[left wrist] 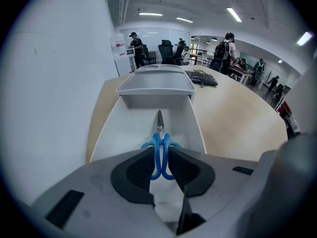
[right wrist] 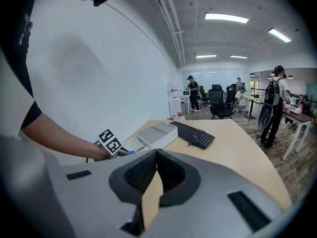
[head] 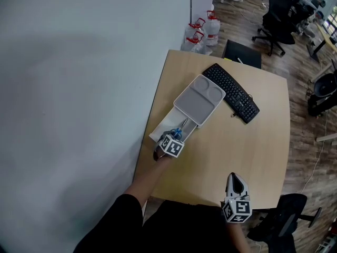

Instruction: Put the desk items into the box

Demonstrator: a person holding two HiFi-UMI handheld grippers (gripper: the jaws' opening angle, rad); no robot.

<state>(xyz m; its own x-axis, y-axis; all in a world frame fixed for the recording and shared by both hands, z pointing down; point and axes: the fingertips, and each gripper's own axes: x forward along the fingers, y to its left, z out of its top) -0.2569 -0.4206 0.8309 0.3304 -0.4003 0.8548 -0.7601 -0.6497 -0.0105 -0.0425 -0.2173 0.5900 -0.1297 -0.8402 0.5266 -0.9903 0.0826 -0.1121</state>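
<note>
Scissors [left wrist: 159,144] (one blue pair) sit clamped in the left gripper [left wrist: 159,165] over one white box [left wrist: 115,133]; right gripper [right wrist: 156,162] pinched together, empty.

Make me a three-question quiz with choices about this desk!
1. Where is the keyboard? A) on the floor B) on a chair C) on the desk
2. What colour are the scissors' handles? A) blue B) red C) green
3. The right tool is: A) wide open B) shut, empty C) holding the keyboard
Answers: 1 C, the keyboard lies on the desk beside the grey tray; 2 A, blue handles show between the left tool's jaws, over the white box; 3 B, its jaws meet with nothing between.
</note>
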